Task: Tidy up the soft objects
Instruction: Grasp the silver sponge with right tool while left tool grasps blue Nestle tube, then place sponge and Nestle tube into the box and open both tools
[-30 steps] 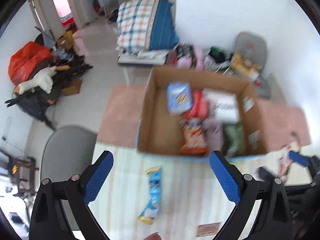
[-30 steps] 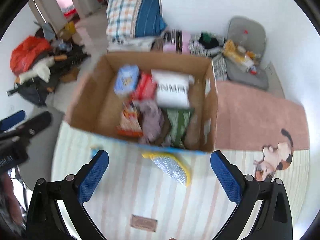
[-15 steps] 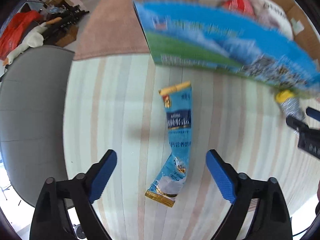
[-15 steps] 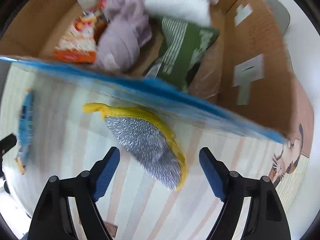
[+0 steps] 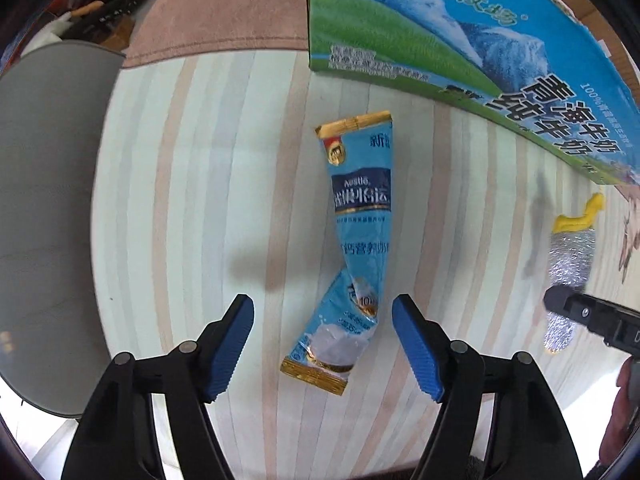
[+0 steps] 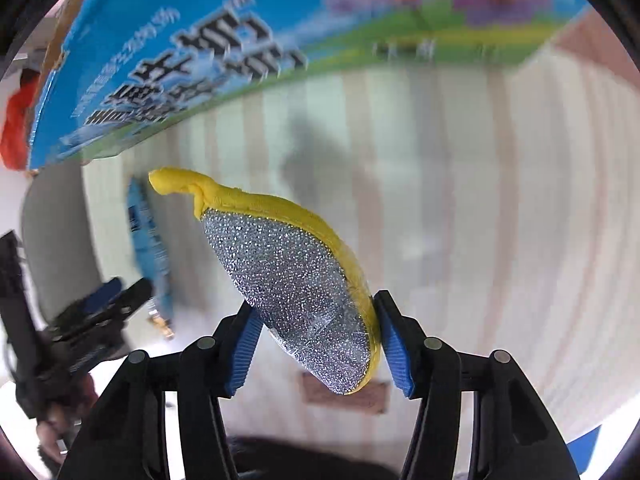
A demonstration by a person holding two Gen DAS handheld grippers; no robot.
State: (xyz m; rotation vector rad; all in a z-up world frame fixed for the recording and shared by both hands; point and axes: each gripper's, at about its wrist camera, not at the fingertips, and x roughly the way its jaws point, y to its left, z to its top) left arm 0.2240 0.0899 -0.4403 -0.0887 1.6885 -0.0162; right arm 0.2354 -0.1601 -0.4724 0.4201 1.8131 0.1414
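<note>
A blue Nestle sachet (image 5: 356, 248) lies lengthwise on the striped table, its lower end between the blue pads of my left gripper (image 5: 322, 344), which is open around it without touching. A yellow scrub pad with a silver glitter face (image 6: 296, 276) sits between the pads of my right gripper (image 6: 316, 340), which have closed onto its near end. The pad (image 5: 570, 256) and the right gripper's tip show at the right of the left wrist view. The sachet (image 6: 150, 240) shows at the left of the right wrist view.
The blue and green printed cardboard box (image 5: 460, 36) stands just behind both objects; it also shows in the right wrist view (image 6: 224, 48). A grey chair seat (image 5: 44, 208) is off the table's left edge. A pink rug (image 5: 224, 8) lies beyond.
Both grippers have dropped from looking into the box to table level. The left has moved close around the sachet's end. The right has closed in on the scrub pad.
</note>
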